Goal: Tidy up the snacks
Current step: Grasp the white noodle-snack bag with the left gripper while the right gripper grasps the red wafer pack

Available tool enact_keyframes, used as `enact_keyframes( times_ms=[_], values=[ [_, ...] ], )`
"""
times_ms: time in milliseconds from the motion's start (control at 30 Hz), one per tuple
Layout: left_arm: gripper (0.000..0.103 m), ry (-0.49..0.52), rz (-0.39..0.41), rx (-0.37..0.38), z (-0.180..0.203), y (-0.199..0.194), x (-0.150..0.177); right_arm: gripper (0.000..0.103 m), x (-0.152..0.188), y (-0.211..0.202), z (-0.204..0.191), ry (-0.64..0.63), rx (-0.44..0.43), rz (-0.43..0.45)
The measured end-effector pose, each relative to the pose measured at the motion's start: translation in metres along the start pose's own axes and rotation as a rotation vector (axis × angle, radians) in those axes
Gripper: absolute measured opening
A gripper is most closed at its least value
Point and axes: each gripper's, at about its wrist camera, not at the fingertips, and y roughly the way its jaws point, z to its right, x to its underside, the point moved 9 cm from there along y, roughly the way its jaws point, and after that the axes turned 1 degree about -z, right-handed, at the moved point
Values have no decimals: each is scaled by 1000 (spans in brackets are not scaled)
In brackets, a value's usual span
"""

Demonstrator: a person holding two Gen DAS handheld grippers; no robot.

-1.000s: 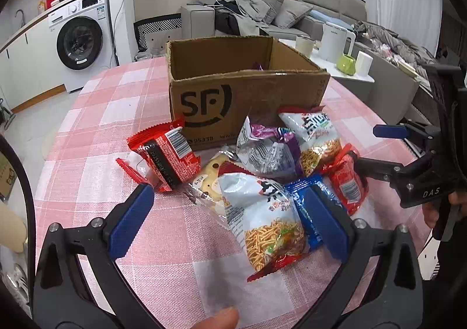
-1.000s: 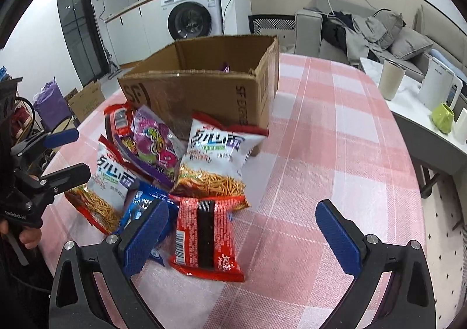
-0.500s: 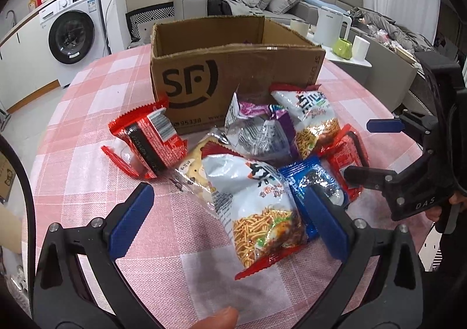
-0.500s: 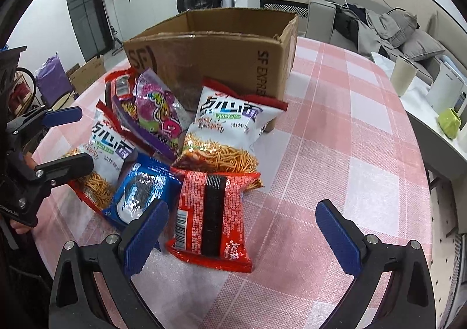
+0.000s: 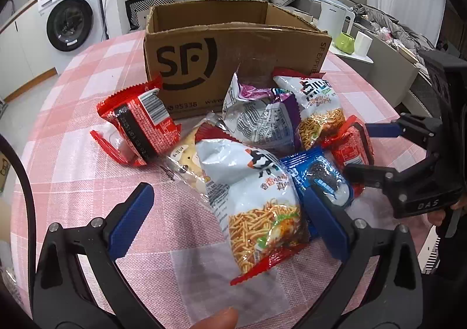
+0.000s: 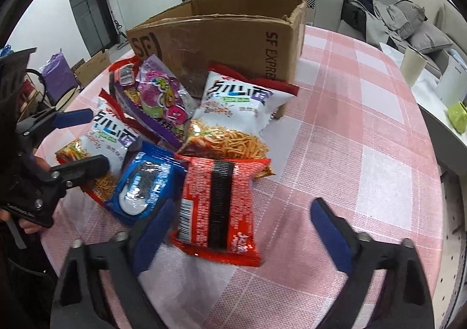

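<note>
Closing right hand-held gripper (image 6: pixel 245 229) straddles red packet (image 6: pixel 219 206).

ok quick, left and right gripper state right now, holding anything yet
Left gripper: open, holding nothing; a white noodle snack bag lies between its fingers.
Right gripper: jaws closing around the red snack pack, pads not yet pressing it.

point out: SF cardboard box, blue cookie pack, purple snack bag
SF cardboard box (image 5: pixel 233 66), left wrist view, printed front wall.
blue cookie pack (image 6: pixel 146 183), right wrist view, middle of wrapper.
purple snack bag (image 6: pixel 159 98), right wrist view, printed front face.
</note>
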Motion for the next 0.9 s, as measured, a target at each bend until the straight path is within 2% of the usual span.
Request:
enact_keyframes(
  times_ms=[200,467,533,633,700,900],
  values=[
    [102,-7,9,22,-1,0,-1,72,2,4,-5,-6,-28,-10],
    [77,-18,-15,81,4,6,2,62,2,-6,-21,-48,-53,17],
    [65,-15,-13,104,7,5,2,60,3,-6,-24,-58,-54,17],
    [54,2,-13,116,10,5,2,56,4,-5,-26,-56,-61,14],
    [50,3,-10,126,11,4,2,50,5,-6,-27,-52,-75,15],
    [43,8,3,129,10,0,2,47,5,-10,-27,-64,-89,22]
  ],
)
